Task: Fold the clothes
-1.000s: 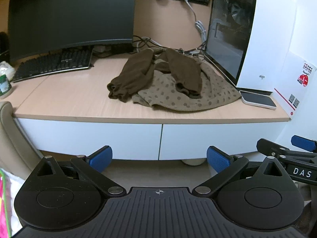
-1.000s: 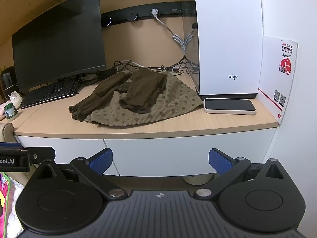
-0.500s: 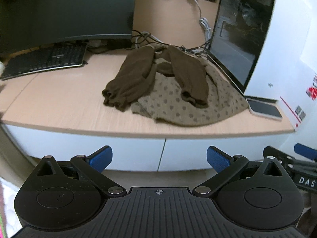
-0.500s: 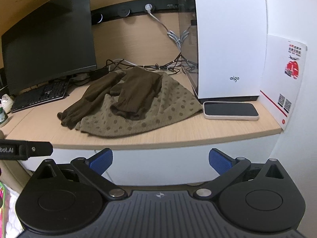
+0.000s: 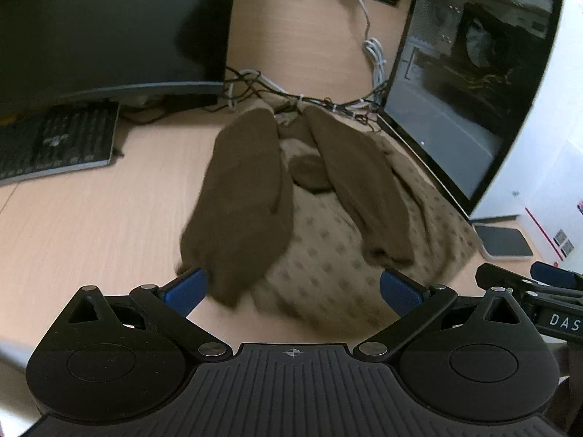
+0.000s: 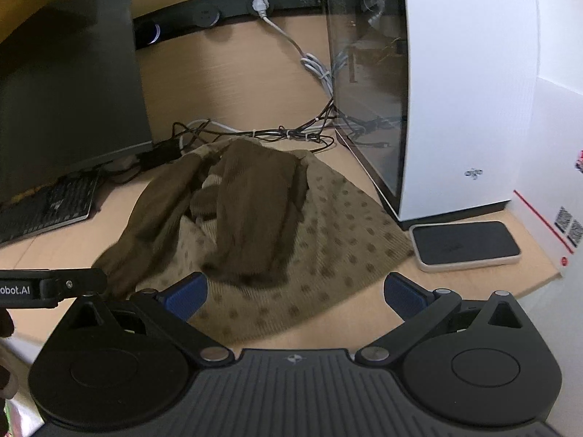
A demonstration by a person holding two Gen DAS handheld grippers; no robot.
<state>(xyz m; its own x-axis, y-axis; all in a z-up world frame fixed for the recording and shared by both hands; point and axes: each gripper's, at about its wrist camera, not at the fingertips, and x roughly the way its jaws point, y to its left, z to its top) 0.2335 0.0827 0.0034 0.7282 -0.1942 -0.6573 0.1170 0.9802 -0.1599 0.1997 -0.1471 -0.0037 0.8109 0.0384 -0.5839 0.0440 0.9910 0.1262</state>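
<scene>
The left hand-held gripper [image 5: 291, 287] is released, its blue pads wide apart and holding nothing; the tip of the dark brown sleeve [image 5: 240, 211] of the garment [image 5: 328, 266] lies just beyond its left pad. The right hand-held gripper [image 6: 295, 289] is likewise spread and empty, with the garment's dotted beige hem just ahead of its pads. The garment lies bunched on the worktop [image 5: 91, 225], just left of the white computer case [image 6: 470, 91], both brown sleeves draped over the dotted body. A phone [image 6: 466, 245] lies beside the case's base. Compared with half a second ago, both hand-held grippers have come forward over the worktop edge, so the garment sits much closer. Both point level toward the case's side, side by side.
</scene>
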